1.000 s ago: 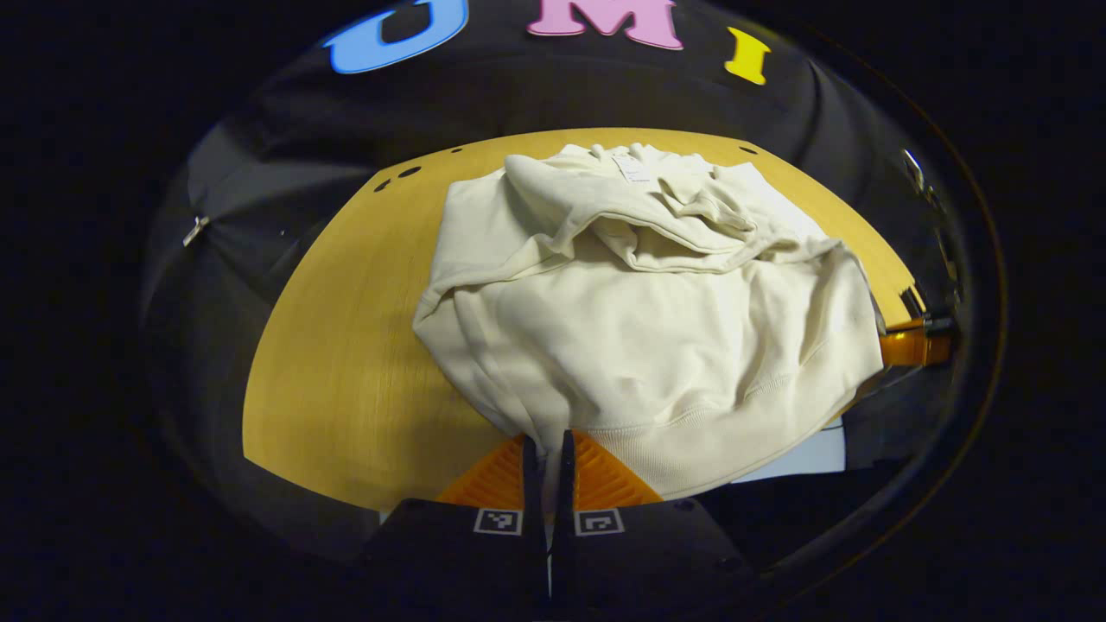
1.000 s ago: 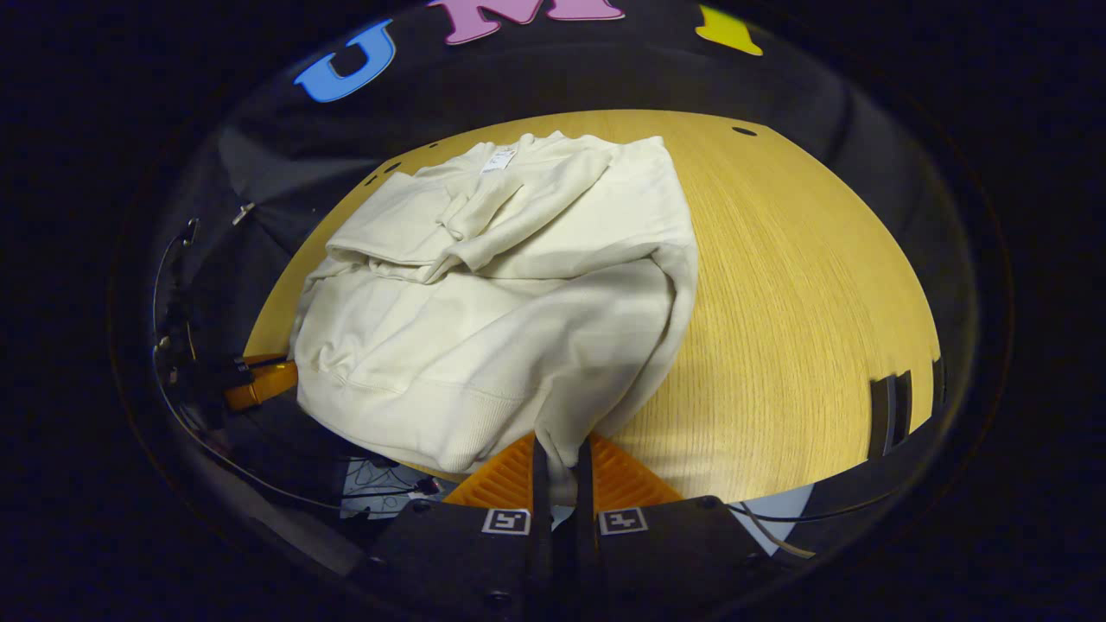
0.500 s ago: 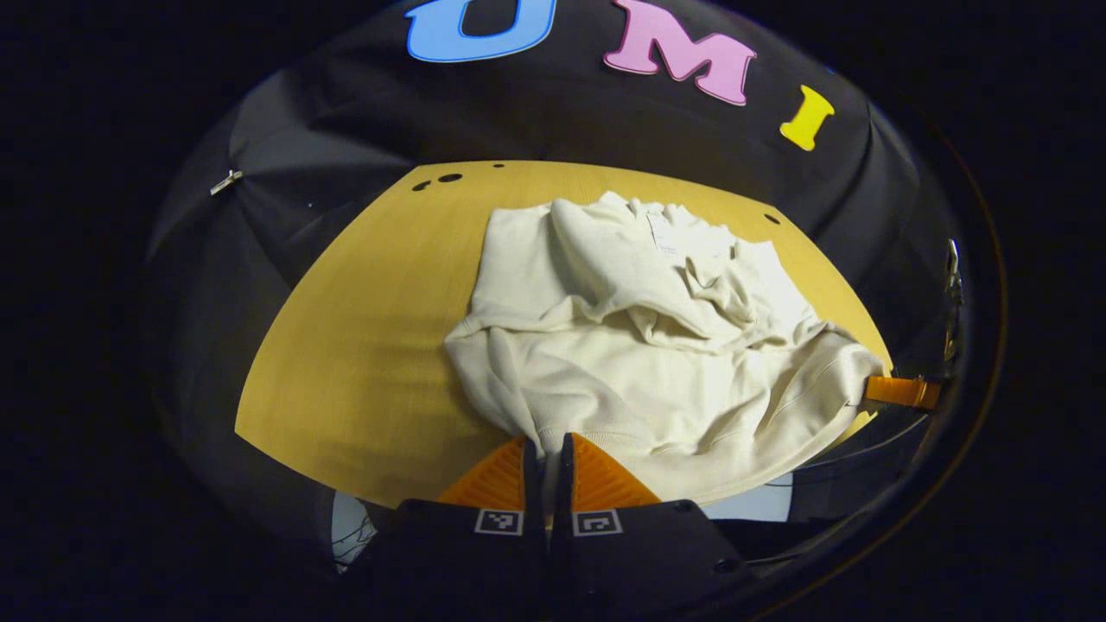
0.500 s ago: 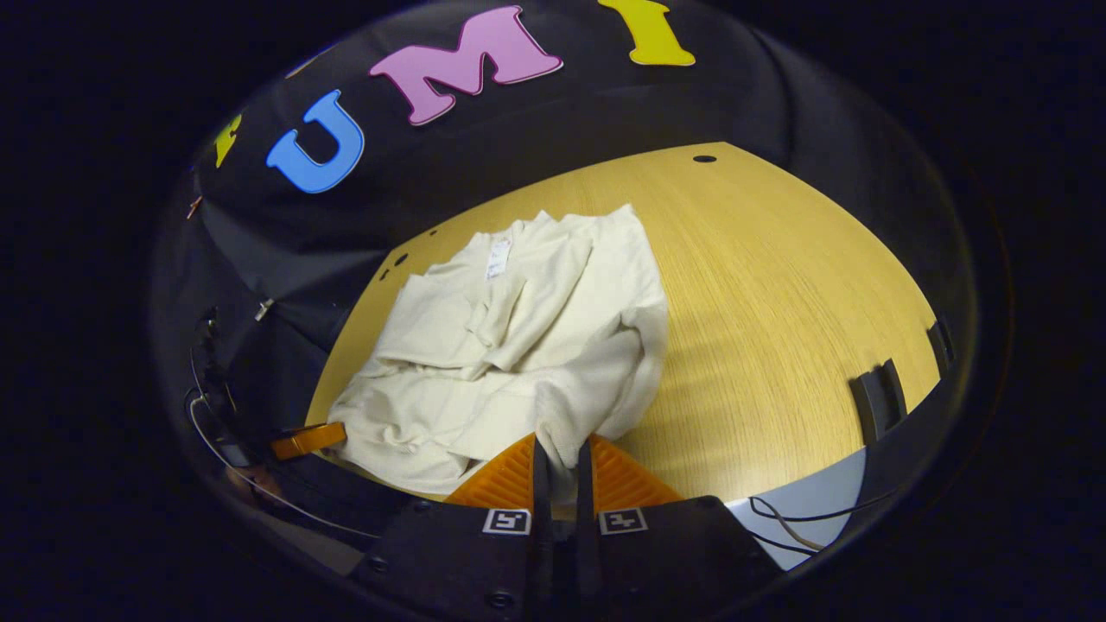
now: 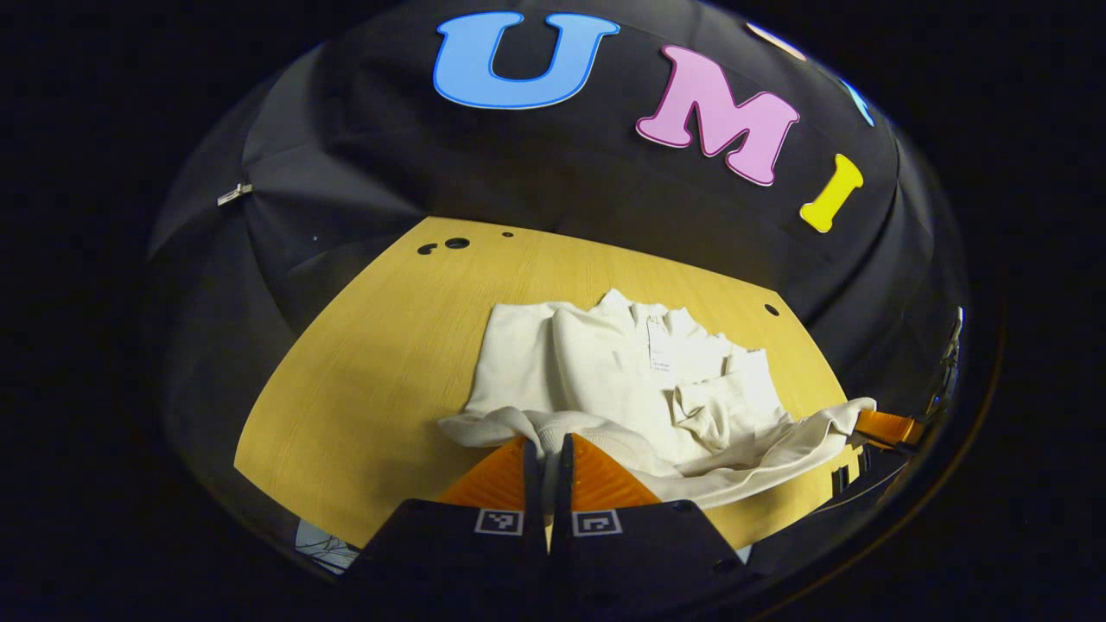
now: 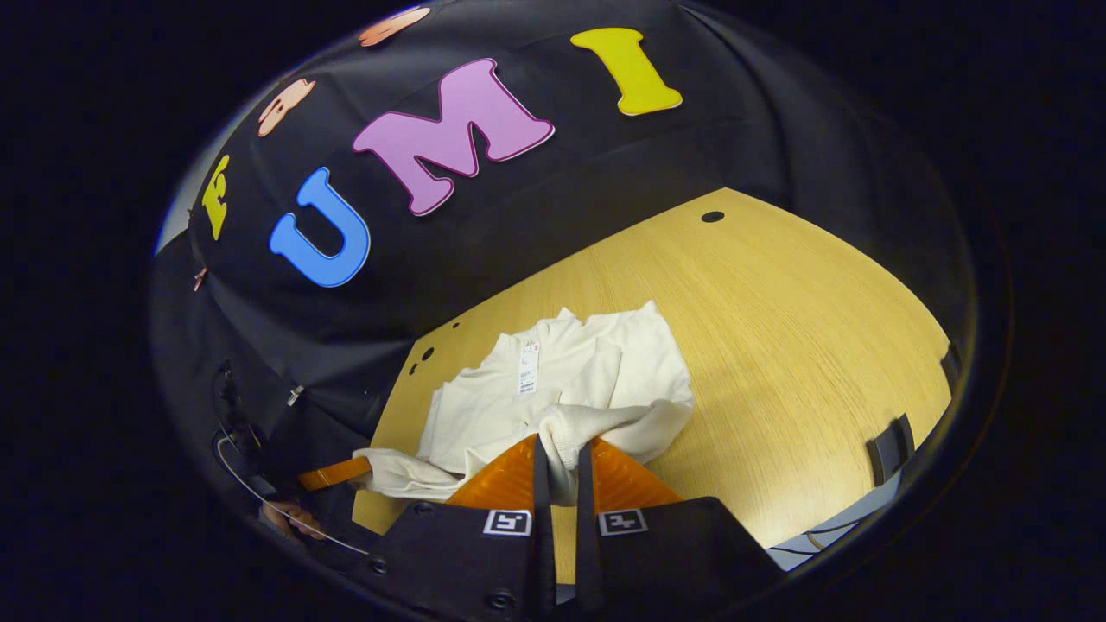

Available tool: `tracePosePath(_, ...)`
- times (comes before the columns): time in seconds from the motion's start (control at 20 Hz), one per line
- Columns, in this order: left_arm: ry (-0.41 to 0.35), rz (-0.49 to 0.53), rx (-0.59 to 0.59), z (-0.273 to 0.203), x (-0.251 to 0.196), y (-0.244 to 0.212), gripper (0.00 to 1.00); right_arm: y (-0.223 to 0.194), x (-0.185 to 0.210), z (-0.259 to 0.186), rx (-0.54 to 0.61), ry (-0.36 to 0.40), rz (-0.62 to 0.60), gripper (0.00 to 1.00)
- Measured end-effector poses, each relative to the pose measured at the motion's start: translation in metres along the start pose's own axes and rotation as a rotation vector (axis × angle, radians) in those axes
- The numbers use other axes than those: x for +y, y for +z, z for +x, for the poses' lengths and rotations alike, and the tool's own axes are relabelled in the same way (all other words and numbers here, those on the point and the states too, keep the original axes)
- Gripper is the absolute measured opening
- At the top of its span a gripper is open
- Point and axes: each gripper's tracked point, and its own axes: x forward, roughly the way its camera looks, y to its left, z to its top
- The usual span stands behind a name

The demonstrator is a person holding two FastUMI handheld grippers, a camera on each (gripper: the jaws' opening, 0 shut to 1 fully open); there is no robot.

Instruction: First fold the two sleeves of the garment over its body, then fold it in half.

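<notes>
The garment (image 5: 622, 380) is pinched at its ribbed hem by the left gripper (image 5: 544, 449) and the right gripper (image 6: 557, 453), each closed on a hem corner. Beyond, the sleeves are seen folded over its body on the worktop (image 5: 363, 363), toward the far edge.

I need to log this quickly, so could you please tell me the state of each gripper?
Left gripper: closed on the garment's hem.
Right gripper: closed on the garment's hem too.
</notes>
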Motion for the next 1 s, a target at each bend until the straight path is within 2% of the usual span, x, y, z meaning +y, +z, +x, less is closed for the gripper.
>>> tracePosePath(0.25,0.004,-0.011,-0.022,0.035,-0.004,0.029,0.06,0.034,0.006,0.037,-0.044,0.000,0.012,0.13)
tracePosePath(0.5,0.022,-0.035,-0.025,0.070,-0.002,0.051,0.06,0.060,-0.001,0.079,-0.073,-0.035,0.042,0.13)
tracePosePath(0.8,0.047,-0.008,0.009,0.131,0.000,0.065,0.06,0.067,-0.025,0.133,-0.047,-0.102,0.068,0.13)
tracePosePath(1.0,0.080,-0.054,0.069,0.175,0.008,0.060,0.06,0.066,-0.045,0.170,-0.015,-0.148,0.101,0.13)
